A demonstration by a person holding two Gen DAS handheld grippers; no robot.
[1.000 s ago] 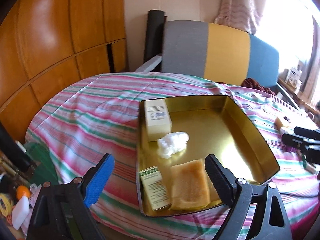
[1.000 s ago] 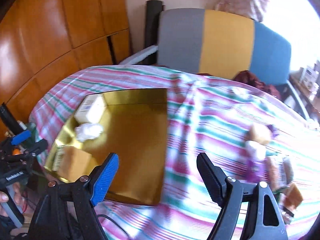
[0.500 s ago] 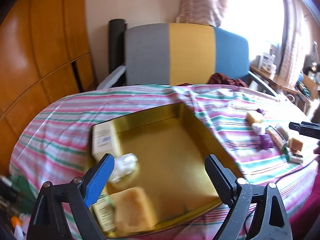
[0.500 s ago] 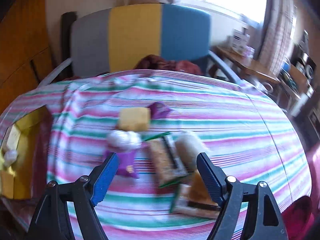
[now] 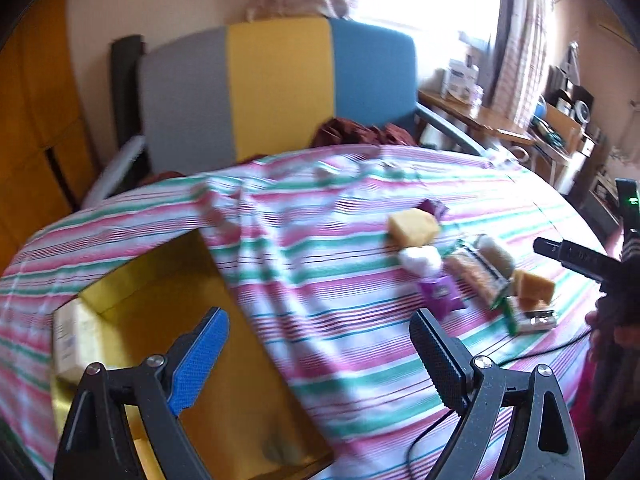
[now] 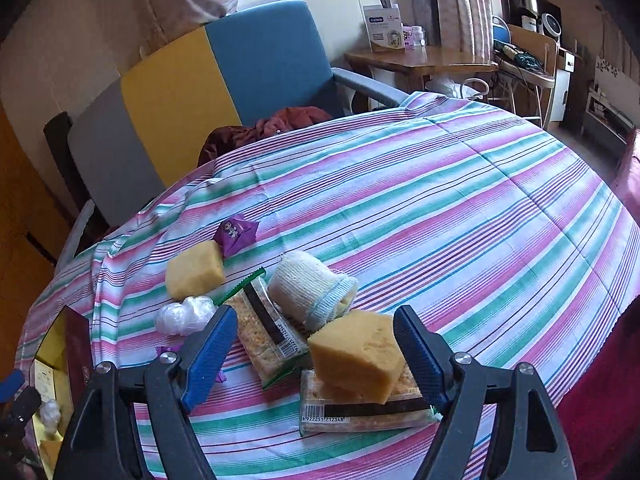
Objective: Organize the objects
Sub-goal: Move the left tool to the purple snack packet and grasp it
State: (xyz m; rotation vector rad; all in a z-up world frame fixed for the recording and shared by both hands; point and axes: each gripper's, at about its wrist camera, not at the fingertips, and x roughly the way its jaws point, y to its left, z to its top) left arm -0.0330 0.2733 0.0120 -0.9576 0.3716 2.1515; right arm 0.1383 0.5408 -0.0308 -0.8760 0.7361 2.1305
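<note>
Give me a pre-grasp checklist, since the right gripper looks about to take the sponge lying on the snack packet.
1. Right gripper open and empty: ok.
2. Yellow sponge lies between its jaws: ok; pads not yet touching.
3. Sponge free to lift: ok; it rests on top of the snack packet, nothing lies on it.
4. Neighbours apart: not ok; the bandage roll sits close behind the sponge.
5. Left gripper out of the way: ok; open, empty, near the gold tray.
6. Room left in the tray: cannot tell; only partly in view.
</note>
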